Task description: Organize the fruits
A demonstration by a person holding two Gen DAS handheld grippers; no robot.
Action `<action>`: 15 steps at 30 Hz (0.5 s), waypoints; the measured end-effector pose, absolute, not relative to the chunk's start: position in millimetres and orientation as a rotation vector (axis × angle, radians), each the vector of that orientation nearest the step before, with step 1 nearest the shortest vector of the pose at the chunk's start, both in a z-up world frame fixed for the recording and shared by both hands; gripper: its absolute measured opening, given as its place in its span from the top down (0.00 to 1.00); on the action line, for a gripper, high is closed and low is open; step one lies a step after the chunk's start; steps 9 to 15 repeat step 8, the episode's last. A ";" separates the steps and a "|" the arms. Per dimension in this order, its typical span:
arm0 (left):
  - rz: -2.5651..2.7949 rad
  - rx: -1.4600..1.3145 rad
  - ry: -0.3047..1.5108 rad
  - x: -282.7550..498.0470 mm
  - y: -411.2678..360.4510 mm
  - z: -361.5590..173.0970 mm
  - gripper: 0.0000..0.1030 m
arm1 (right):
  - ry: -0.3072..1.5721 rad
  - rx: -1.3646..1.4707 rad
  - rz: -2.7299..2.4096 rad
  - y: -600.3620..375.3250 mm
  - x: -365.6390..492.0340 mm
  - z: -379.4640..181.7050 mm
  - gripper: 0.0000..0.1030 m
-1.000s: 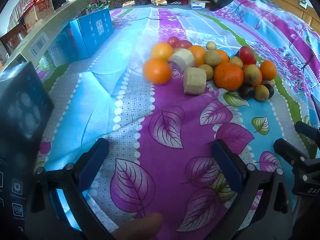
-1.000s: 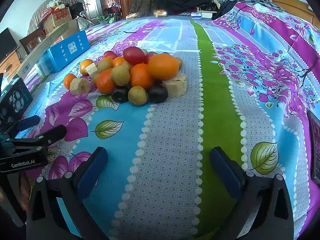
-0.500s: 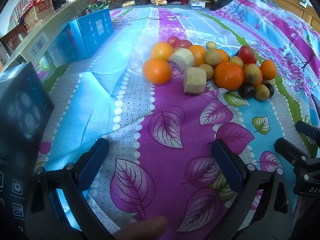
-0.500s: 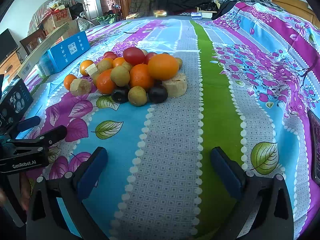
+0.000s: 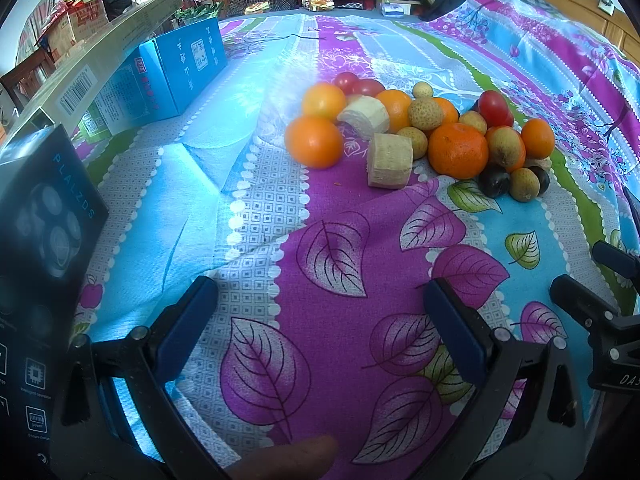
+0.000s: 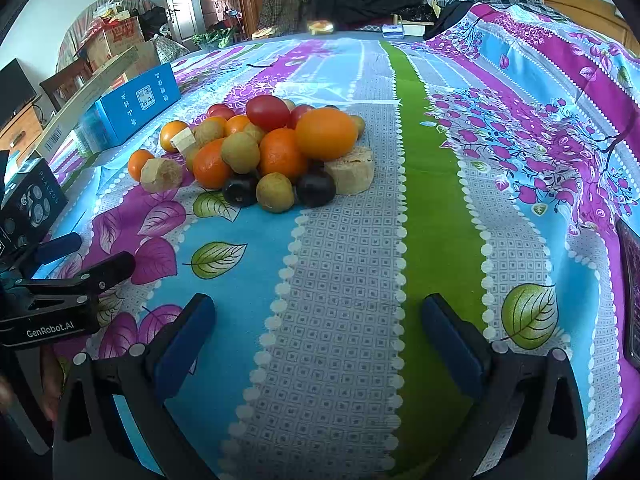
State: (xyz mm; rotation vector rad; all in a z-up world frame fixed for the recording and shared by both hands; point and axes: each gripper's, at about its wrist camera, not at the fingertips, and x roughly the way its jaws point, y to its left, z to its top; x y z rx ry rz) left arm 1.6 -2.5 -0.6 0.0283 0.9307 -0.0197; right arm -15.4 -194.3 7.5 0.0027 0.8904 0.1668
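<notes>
The left gripper point(image 5: 320, 304) and right gripper point(image 6: 318, 316) were held spread wide, nothing grasped. The fruit pile point(image 6: 260, 152) was seen at 11 o'clock on the bedspread point(image 6: 348, 260), well apart from both.

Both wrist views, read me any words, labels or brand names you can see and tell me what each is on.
"GenRobot.AI": left gripper body, seen in the right wrist view.
"PLALZDS": black box.
"DAS", cut off: right gripper body.
blue box: characters too blurred to read.
long cardboard box: barcode digits too small.

Hardly any change is seen: the fruit pile point(image 5: 420, 132) is shown a touch nearer the left gripper point(image 5: 320, 304), which has been edged forward slightly.
</notes>
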 end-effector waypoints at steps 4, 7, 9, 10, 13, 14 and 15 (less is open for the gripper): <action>-0.020 0.028 0.930 1.2 -2.5 -0.6 0.00 | 0.890 0.003 0.167 -194.4 -15.4 7.5 0.00; -0.021 0.027 0.929 1.4 -2.1 -1.0 0.00 | 0.890 0.003 0.167 -194.4 -15.5 7.4 0.00; -0.022 0.026 0.929 1.7 -1.8 -1.0 0.00 | 0.890 0.003 0.167 -194.3 -15.5 7.5 0.00; -0.022 0.026 0.929 1.7 -1.8 -1.0 0.00 | 0.890 0.003 0.167 -194.3 -15.5 7.5 0.00; -0.022 0.026 0.929 1.7 -1.8 -1.0 0.00 | 0.890 0.003 0.167 -194.3 -15.5 7.5 0.00; -0.022 0.026 0.929 1.7 -1.8 -1.0 0.00 | 0.890 0.003 0.167 -194.3 -15.5 7.5 0.00; -0.022 0.026 0.929 1.7 -1.8 -1.0 0.00 | 0.890 0.003 0.167 -194.3 -15.5 7.5 0.00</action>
